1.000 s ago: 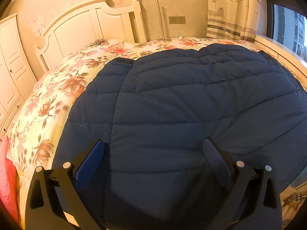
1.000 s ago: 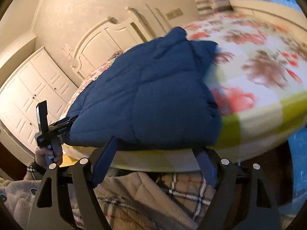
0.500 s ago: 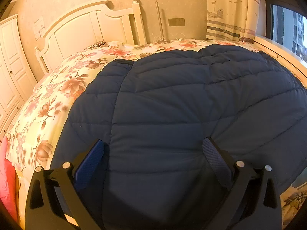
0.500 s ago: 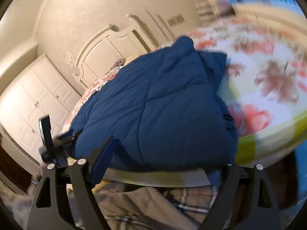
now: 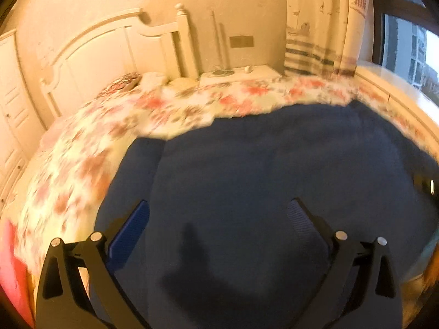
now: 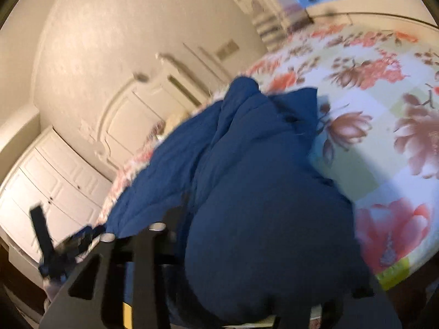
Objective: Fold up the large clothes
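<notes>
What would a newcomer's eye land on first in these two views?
A big puffy navy quilted coat fills the near half of the bed, bunched up at the near edge in the right wrist view, where the right tongs are closing with its cloth between them. Around it spreads the white bedspread with pink and brown flowers, and behind stands a cream carved wooden headboard.

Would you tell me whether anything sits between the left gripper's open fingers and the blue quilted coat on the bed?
Nothing visible does: the left gripper looks straight onto the blue quilted coat, its jaws wide apart, with only coat fabric between and ahead of them.
</notes>
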A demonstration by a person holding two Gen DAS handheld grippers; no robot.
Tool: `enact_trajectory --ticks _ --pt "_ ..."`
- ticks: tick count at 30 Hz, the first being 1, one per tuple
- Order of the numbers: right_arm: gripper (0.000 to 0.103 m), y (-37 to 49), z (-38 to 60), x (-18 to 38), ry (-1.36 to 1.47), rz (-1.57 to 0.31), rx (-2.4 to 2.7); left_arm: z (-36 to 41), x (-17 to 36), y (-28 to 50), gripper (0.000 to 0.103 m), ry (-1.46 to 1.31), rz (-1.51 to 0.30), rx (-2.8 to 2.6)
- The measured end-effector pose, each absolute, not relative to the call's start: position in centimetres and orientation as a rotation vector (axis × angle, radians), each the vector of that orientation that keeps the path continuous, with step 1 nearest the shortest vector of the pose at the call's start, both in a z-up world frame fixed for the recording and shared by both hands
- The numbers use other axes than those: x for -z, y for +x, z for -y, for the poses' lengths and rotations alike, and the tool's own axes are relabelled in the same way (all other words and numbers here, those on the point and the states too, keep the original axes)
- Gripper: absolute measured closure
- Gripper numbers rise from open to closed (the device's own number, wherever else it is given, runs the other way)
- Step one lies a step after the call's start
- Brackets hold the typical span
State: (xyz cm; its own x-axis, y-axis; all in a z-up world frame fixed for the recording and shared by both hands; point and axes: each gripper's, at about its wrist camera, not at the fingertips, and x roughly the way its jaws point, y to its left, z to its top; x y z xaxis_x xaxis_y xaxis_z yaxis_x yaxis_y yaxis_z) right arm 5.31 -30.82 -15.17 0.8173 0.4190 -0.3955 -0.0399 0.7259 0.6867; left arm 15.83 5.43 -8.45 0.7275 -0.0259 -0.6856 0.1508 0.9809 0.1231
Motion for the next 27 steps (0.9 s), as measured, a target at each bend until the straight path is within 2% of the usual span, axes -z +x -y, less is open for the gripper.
enact_trajectory --ticks 2,7,10,12,14,18,21,24,27 --pt "0.069 4.7 30.8 14.4 0.696 -0.534 -0.267 -3.9 8.5 20.4 0.002 0.184 -0.808 0.057" --pt "0.071 3.1 30.3 12.2 0.598 -0.461 -0.276 0.3 10.3 30.1 0.004 0.190 -0.913 0.003" --pt "0.071 2.8 30.3 11.3 0.570 -0.454 -0.283 2.6 12.9 33.2 0.002 0.277 -1.033 -0.026" --pt "0.071 3.0 30.3 10.8 0.548 -0.453 -0.287 2.1 12.6 33.0 0.003 0.239 -1.041 -0.033" --pt "0.071 3.4 29.8 10.3 0.517 -0.452 -0.286 0.8 11.7 31.0 0.011 0.189 -1.049 0.005" --pt "0.071 3.3 29.2 9.5 0.489 -0.442 -0.286 -1.1 9.5 21.5 0.010 0.168 -0.925 0.134" --pt "0.071 3.7 27.8 7.9 0.436 -0.419 -0.294 -0.7 11.4 12.1 0.009 0.253 -0.881 0.257" --pt "0.071 4.0 24.1 4.9 0.292 -0.384 -0.318 -1.4 13.1 4.5 0.009 0.335 -0.748 0.276" --pt "0.071 4.3 18.9 1.5 0.129 -0.322 -0.351 -5.7 13.1 1.9 0.009 0.234 -0.821 0.386"
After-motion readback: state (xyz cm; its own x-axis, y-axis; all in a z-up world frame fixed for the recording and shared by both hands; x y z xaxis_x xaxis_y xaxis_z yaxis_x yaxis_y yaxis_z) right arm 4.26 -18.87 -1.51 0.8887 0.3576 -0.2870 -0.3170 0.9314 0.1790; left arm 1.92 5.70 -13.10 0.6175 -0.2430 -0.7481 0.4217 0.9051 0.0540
